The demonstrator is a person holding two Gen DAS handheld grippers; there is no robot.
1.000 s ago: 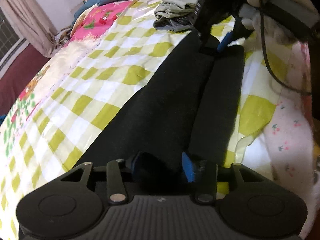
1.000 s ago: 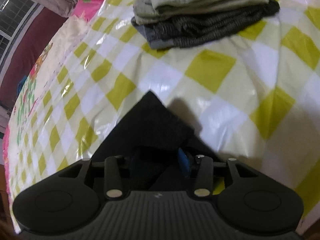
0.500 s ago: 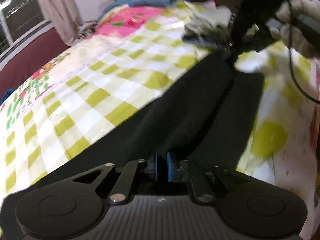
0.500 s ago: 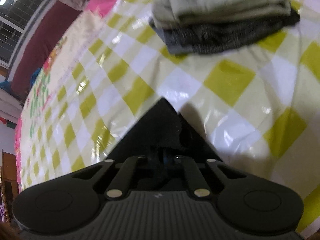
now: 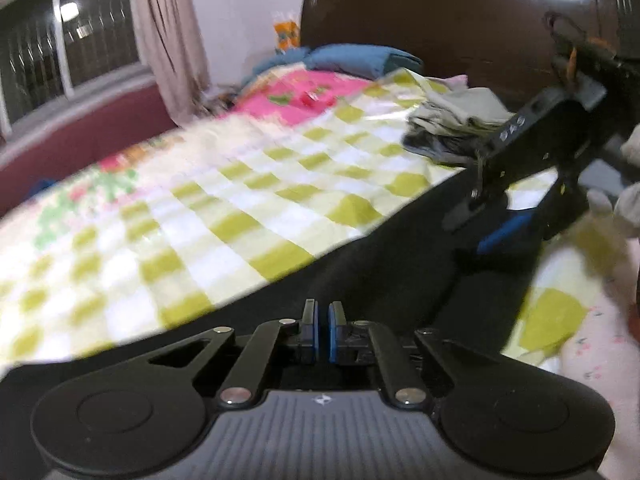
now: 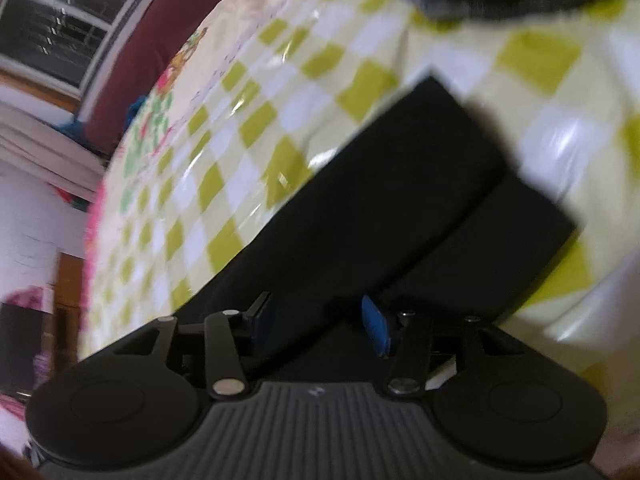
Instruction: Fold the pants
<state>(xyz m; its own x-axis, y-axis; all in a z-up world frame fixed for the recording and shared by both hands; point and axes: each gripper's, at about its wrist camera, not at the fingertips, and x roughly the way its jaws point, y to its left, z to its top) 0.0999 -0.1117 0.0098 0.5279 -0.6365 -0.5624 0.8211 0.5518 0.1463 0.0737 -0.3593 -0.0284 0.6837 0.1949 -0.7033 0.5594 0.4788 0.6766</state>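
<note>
The black pants (image 5: 392, 264) lie lengthwise on the yellow-and-white checked sheet (image 5: 224, 216), both legs side by side. My left gripper (image 5: 322, 332) is shut on the near end of the black pants, its blue pads almost touching. My right gripper (image 5: 496, 236) shows at the far right of the left wrist view, over the pants legs. In the right wrist view my right gripper (image 6: 320, 316) is open, its jaws wide apart over the pants (image 6: 400, 184), whose two leg ends lie flat ahead of it.
A stack of folded grey and olive clothes (image 5: 452, 128) sits near the dark headboard (image 5: 440, 20). A blue blanket (image 5: 356, 58) lies at the head of the bed. A window and curtain (image 5: 168, 28) are to the left. The bed edge is at the right.
My right gripper has let go of the pants leg ends and opened; the ends now lie flat. My left gripper stayed shut on the near end and lifted, tilting its view up.
</note>
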